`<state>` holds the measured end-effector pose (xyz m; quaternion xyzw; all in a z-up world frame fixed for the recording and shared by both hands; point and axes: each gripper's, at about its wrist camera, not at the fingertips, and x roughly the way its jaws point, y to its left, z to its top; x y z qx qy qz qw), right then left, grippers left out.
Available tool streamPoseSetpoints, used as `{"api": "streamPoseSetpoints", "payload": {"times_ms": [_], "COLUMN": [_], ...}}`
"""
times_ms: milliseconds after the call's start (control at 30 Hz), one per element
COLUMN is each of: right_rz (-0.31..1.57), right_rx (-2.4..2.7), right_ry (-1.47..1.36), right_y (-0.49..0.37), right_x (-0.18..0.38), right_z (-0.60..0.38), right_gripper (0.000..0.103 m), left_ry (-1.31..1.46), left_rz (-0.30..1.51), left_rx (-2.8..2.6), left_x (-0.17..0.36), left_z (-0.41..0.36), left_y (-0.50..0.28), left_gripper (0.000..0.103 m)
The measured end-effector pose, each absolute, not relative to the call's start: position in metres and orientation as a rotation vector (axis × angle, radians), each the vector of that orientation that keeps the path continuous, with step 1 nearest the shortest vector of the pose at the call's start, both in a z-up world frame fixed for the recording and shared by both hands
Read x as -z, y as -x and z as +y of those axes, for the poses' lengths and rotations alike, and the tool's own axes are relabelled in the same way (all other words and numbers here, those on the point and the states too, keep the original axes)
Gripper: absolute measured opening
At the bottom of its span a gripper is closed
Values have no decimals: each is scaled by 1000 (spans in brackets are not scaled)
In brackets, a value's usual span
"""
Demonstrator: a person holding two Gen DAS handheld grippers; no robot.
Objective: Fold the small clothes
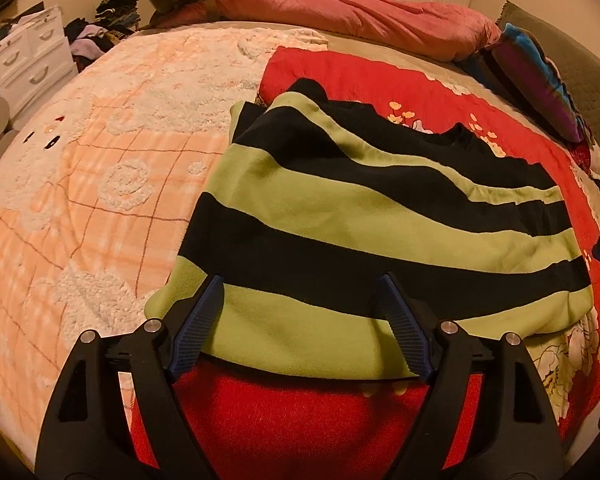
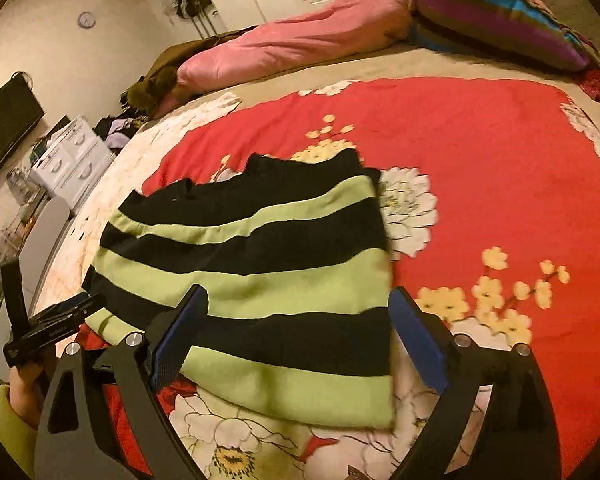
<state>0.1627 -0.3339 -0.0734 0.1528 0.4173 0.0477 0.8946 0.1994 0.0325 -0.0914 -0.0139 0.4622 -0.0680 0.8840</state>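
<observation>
A green and black striped sweater lies flat on the red floral blanket, folded into a rough rectangle; it also shows in the right wrist view. My left gripper is open and empty, its blue pads over the sweater's near hem. My right gripper is open and empty, its jaws astride the sweater's near right corner. The left gripper's body shows at the left of the right wrist view, held in a hand.
A peach and white fleece blanket covers the bed's left side. A pink duvet and a striped pillow lie at the far edge. White drawers and a clothes pile stand beside the bed.
</observation>
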Motion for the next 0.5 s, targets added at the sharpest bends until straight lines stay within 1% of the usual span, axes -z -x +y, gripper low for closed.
{"api": "streamPoseSetpoints", "payload": {"times_ms": [367,433,467,500], "right_rz": [835,827,824,823], "right_rx": [-80,-92,-99,-104], "right_ry": [-316,-309,-313,-319], "right_y": [-151,-149,-148,-148], "right_x": [58,54,51,49], "right_z": [-334,-331,-330,-329], "right_gripper": [91,91,93,98], "left_ry": [55,55,55,56], "left_rz": [917,907,901,898], "left_rx": [114,104,100,98], "left_x": [81,79,78,76], "left_z": [40,43,44,44], "left_y": [-193,-191,-190,-188], "left_gripper": [75,78,79,81]}}
